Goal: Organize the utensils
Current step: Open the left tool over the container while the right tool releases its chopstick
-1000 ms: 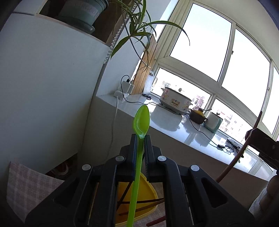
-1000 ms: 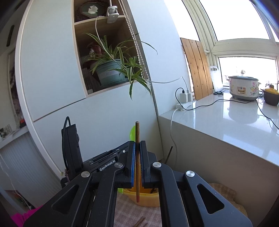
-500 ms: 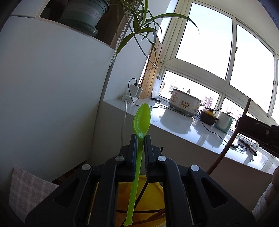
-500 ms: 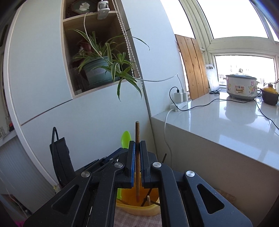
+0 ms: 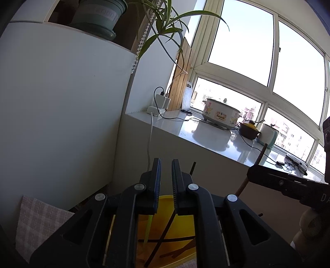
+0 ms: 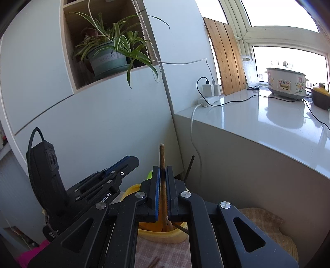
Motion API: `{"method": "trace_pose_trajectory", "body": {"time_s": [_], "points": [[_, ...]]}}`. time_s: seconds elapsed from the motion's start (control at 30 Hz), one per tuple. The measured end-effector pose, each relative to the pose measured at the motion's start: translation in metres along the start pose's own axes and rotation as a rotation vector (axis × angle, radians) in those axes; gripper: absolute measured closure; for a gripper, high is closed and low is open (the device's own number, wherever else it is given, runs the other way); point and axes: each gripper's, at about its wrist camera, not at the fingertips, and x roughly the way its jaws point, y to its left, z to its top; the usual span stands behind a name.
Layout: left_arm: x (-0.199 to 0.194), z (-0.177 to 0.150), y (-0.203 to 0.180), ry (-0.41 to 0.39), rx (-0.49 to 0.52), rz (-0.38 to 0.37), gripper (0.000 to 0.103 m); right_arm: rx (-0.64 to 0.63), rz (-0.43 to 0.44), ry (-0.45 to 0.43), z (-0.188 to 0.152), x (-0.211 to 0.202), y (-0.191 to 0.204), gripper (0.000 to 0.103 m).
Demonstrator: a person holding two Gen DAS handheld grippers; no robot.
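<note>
Right gripper (image 6: 163,177) is pinching an upright chopstick (image 6: 162,156) directly over the yellow holder (image 6: 163,234); left gripper (image 5: 166,171), jaws just parted, is empty.

Not much to read here tbh. The green plant pot (image 6: 108,61) up in the shelf niche has a pale label band with raised letters that look like "ROUD", maybe more letters hidden behind the leaves; from the left wrist view the same pot (image 5: 97,15) reads more like "GOLD", so I can't tell for sure. The left gripper (image 6: 125,165) body seen from the right wrist cam shows "bot.AI", with the start of the word cut off. The right gripper (image 5: 250,175) body at the edge of the left view shows "DA". The rice cooker (image 6: 285,82) has a front panel with print, too small to read.
</note>
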Motion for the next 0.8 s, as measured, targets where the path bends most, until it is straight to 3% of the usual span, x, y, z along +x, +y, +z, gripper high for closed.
{"method": "trace_pose_trajectory", "body": {"time_s": [0.17,0.33,0.57,0.63,0.8], "points": [[-0.014,0.001,0.000,-0.009,-0.009,-0.002,0.092,-0.005,-0.007,0.013,-0.006,-0.003,0.001,0.099],[-0.028,-0.001,-0.002,0.000,0.000,-0.002,0.092,-0.002,-0.010,0.009,-0.011,-0.011,0.002,0.078],[-0.053,-0.005,-0.007,0.010,0.024,0.001,0.092,-0.033,-0.024,-0.021,-0.020,-0.033,0.012,0.078],[-0.061,-0.008,-0.009,0.011,0.033,0.006,0.082,-0.034,-0.024,-0.023,-0.024,-0.039,0.014,0.077],[-0.083,-0.015,-0.014,0.017,0.052,0.016,0.080,-0.034,-0.030,-0.022,-0.035,-0.051,0.017,0.078]]}}
